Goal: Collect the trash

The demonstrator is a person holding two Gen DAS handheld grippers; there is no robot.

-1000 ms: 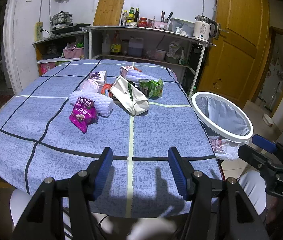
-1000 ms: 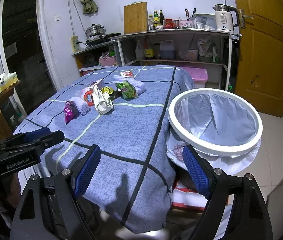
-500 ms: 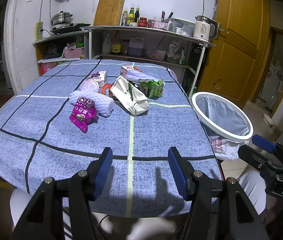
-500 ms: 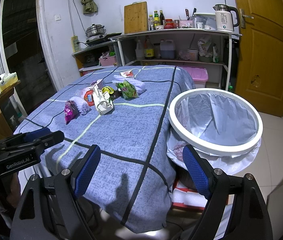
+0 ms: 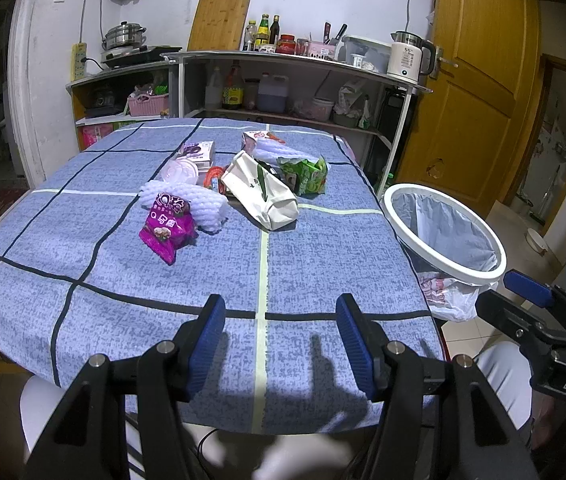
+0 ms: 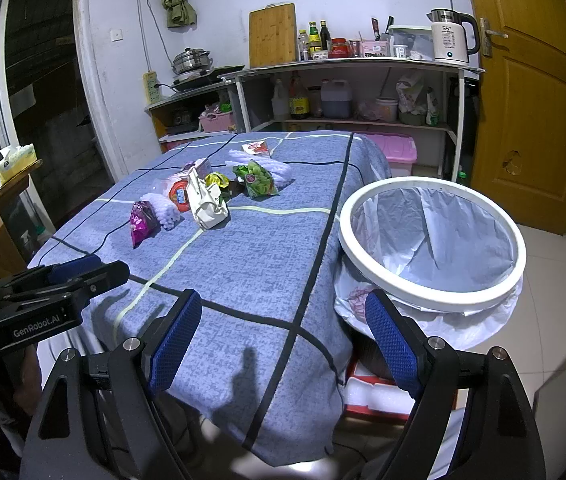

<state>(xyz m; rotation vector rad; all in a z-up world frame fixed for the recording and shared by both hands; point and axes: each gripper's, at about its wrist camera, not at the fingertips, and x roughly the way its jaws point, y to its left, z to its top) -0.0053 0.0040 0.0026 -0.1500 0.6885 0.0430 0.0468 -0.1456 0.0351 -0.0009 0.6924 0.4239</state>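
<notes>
A pile of trash lies mid-table on the blue checked cloth (image 5: 323, 264): a purple snack bag (image 5: 167, 226), white foam netting (image 5: 199, 202), a cream paper bag (image 5: 261, 196), a green snack bag (image 5: 305, 174), a round plastic lid (image 5: 181, 170) and a small box (image 5: 197, 151). The pile also shows in the right wrist view, with the purple bag (image 6: 141, 224) and cream bag (image 6: 205, 200). A white-rimmed bin (image 6: 433, 240) with a liner stands at the table's right side. My left gripper (image 5: 281, 346) is open and empty above the near table edge. My right gripper (image 6: 283, 346) is open and empty over the table's near right corner.
Shelves (image 5: 283, 80) with bottles, a kettle (image 5: 405, 58) and a cutting board stand behind the table. A wooden door (image 5: 479, 80) is at the right. A red-and-white box (image 6: 375, 394) sits on the floor under the bin. A tissue box (image 6: 15, 160) is at the far left.
</notes>
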